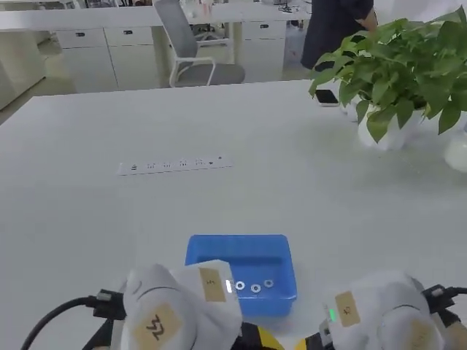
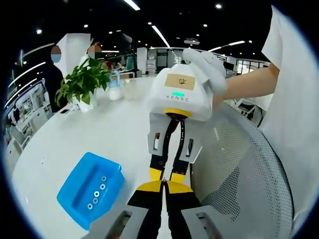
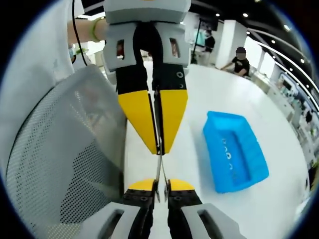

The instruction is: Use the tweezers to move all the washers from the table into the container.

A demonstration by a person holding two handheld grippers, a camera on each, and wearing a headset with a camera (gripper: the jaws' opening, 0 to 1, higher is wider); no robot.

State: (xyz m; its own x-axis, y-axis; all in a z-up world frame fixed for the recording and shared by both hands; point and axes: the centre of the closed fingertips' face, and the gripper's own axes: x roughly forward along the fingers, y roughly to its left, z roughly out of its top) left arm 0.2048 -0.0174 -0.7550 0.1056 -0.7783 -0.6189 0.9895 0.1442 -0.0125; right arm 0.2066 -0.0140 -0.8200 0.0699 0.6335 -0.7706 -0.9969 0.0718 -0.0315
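In the head view the blue container (image 1: 241,251) is sitting near the front edge of the white table (image 1: 306,182), with a few washers (image 1: 255,287) lying in a row inside it by its near wall. The gloved left hand (image 1: 175,310) and right hand (image 1: 387,317) are crowding the near edge on either side, and little more than a bit of yellow is showing of what they are carrying. Beyond the container the tabletop is running wide and open to a power strip (image 1: 175,165), with a potted plant (image 1: 401,65) standing at the far right and an office chair (image 1: 193,51) waiting past the far edge. The left gripper view is showing what the head view is cutting off: the left gripper (image 2: 164,185) and the right gripper (image 2: 167,175) are meeting tip to tip at the table's near edge. A mesh chair back (image 2: 239,169) is pressing close on the near side, and the container is lying well apart on the far side. The right gripper view is adding the thin metal tweezers (image 3: 160,169) bridging the two grippers. Each pair of yellow-tipped jaws is squeezing down to a slit on its own end of them, and no washers are sitting between the tweezer tips.
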